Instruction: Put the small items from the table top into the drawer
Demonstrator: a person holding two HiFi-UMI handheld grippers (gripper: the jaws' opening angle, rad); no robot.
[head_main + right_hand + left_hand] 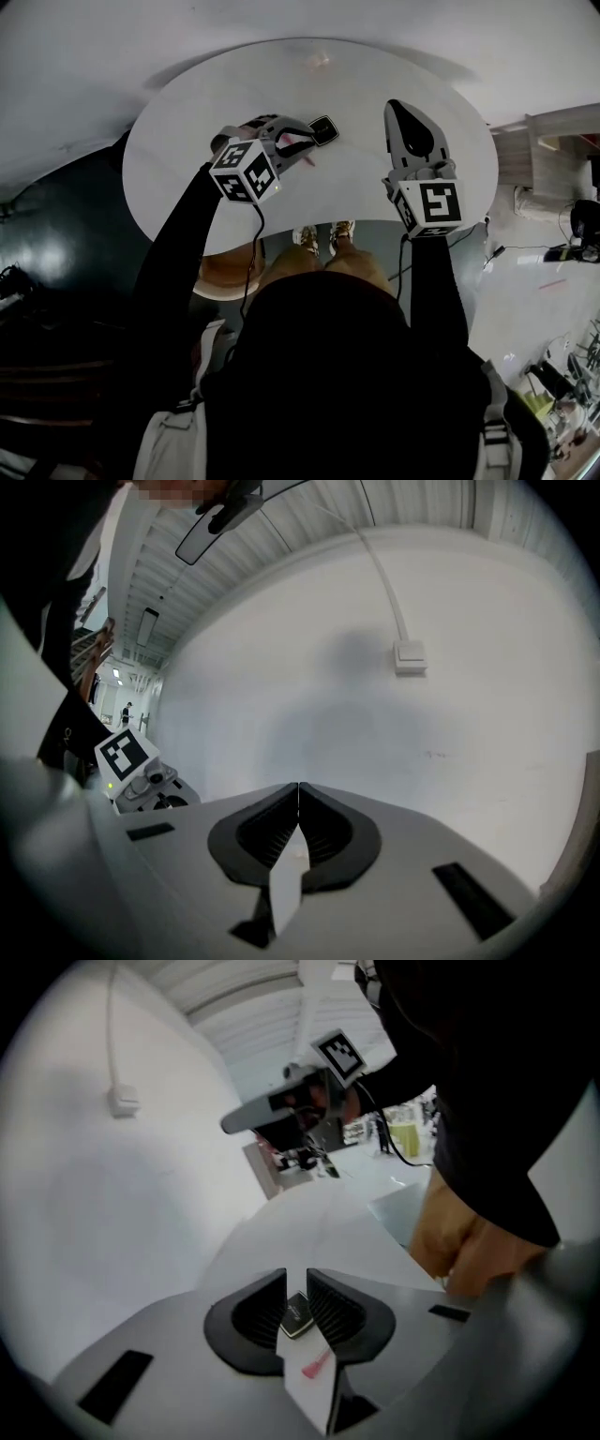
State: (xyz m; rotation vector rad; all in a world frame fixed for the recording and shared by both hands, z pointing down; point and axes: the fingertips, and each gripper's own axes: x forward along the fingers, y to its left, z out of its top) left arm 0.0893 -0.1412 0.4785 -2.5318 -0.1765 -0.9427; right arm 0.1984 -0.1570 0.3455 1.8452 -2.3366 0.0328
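A small flat black item (324,130) lies on the round white table (206,122), left of its middle. My left gripper (302,139) is tilted down at it, with its tips right at the item. In the left gripper view the jaws (297,1290) stand a narrow gap apart and the black item (296,1317) shows in that gap; I see no pad pressing on it. My right gripper (396,111) hovers over the table's right side, shut and empty. In its own view the right gripper's (299,794) jaws meet and face a white wall.
A small pale, see-through item (321,60) sits near the table's far edge. The person's feet (323,239) stand at the near edge. A tan object (220,272) shows below the near-left rim. Cables and gear lie on the floor at right (572,248).
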